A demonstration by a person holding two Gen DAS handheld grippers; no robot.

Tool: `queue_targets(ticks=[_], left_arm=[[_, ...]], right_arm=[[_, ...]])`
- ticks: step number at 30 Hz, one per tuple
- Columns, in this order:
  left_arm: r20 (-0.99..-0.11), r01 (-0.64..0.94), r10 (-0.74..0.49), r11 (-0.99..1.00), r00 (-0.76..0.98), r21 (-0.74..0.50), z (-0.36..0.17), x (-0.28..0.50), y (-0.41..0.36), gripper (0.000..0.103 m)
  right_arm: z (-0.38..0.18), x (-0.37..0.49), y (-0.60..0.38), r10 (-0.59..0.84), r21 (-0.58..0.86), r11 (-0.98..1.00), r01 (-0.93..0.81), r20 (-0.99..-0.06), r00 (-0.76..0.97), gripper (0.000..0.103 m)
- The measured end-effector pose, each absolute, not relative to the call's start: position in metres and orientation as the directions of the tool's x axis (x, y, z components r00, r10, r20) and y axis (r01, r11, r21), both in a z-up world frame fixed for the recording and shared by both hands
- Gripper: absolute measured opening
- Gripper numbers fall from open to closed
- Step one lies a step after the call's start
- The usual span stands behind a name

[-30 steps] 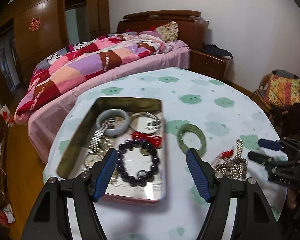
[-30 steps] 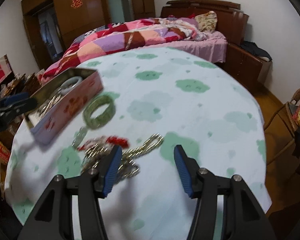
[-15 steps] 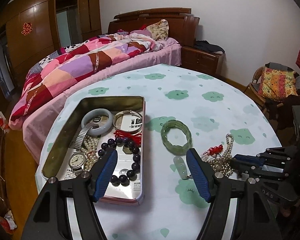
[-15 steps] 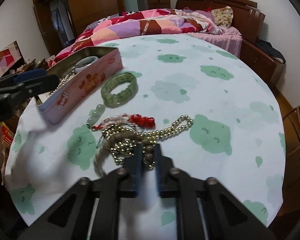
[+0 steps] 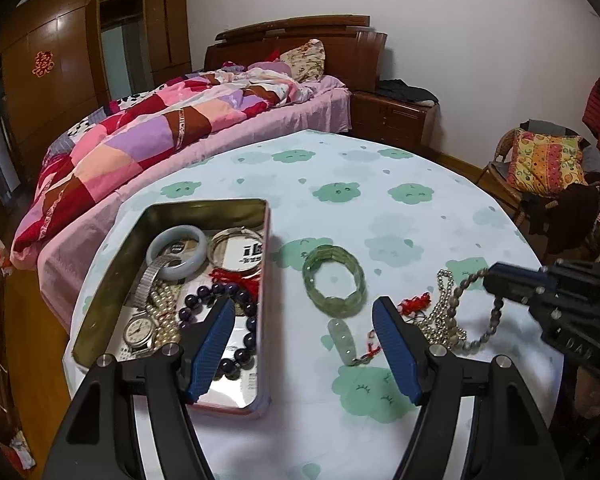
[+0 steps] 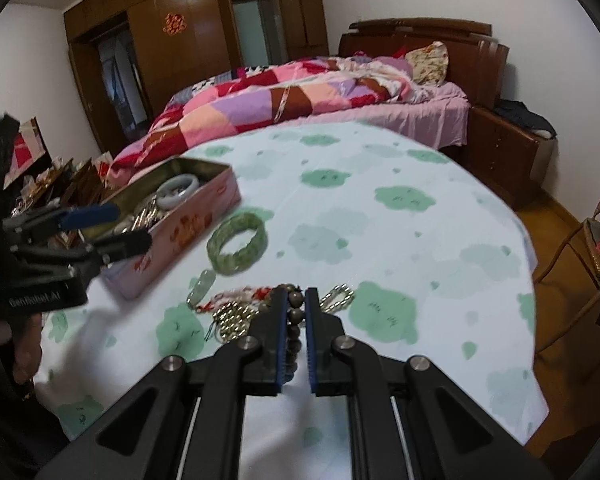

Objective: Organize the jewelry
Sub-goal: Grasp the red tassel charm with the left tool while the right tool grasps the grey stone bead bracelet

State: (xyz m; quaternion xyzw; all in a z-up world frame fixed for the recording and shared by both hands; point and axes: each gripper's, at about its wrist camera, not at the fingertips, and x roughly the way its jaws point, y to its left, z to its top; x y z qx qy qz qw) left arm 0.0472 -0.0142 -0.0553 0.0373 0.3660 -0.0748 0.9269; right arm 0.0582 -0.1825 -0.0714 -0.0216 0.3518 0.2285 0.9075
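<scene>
An open metal tin (image 5: 204, 208) (image 6: 204, 216) on the round table holds a pale bangle (image 5: 177, 252), a watch (image 5: 140, 330), pearls, a metal bangle and dark purple beads (image 5: 244, 312). A green bracelet (image 5: 334, 286) (image 6: 238, 244) lies right of the tin. A jade pendant on red cord (image 5: 342, 340) lies near a heap of golden bead chains (image 5: 444, 320). My left gripper (image 5: 304, 344) is open and empty, hovering above the tin's near corner. My right gripper (image 6: 297, 300) (image 5: 500, 276) is shut on a brown bead strand (image 6: 296, 316) (image 5: 488, 328), lifting it from the heap.
The table (image 5: 380, 200) has a pale cloth with green cloud prints. A bed with a patchwork quilt (image 5: 172, 128) stands behind it. A nightstand (image 5: 392, 116) is at the back and a wicker chair with a cushion (image 5: 540, 160) at the right.
My right gripper closed from open onto the brown bead strand and raised it off the heap. My left gripper stayed open and pulled back slightly from the tin.
</scene>
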Motion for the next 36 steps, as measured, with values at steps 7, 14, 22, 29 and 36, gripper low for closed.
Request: queue_targets(ticks=[7, 14, 22, 29, 36], left_arm=[[-0.684, 0.231, -0.151, 0.973, 0.714, 0.026, -0.055, 0.056, -0.043, 0.071], [-0.725, 0.306, -0.203, 0.952, 0.659, 0.012, -0.072, 0.071, -0.077, 0.065], [-0.761, 0.338, -0.212, 0.941, 0.613, 0.010, -0.088, 0.080, -0.094, 0.053], [-0.792, 0.369, -0.232, 0.929, 0.565, -0.009, -0.101, 0.086, -0.103, 0.040], [-0.812, 0.383, -0.271, 0.922, 0.516, -0.064, -0.111, 0.089, -0.099, 0.010]], right_arm=[[-0.073, 0.071, -0.198, 0.327, 0.091, 0.931, -0.355, -0.644, 0.692, 0.010], [-0.080, 0.076, -0.207, 0.304, 0.083, 0.939, -0.335, -0.655, 0.692, 0.010], [-0.090, 0.077, -0.210, 0.312, 0.098, 0.937, -0.336, -0.665, 0.678, 0.010], [-0.092, 0.076, -0.213, 0.322, 0.111, 0.935, -0.337, -0.664, 0.675, 0.010], [-0.090, 0.074, -0.210, 0.330, 0.112, 0.932, -0.346, -0.657, 0.677, 0.010]])
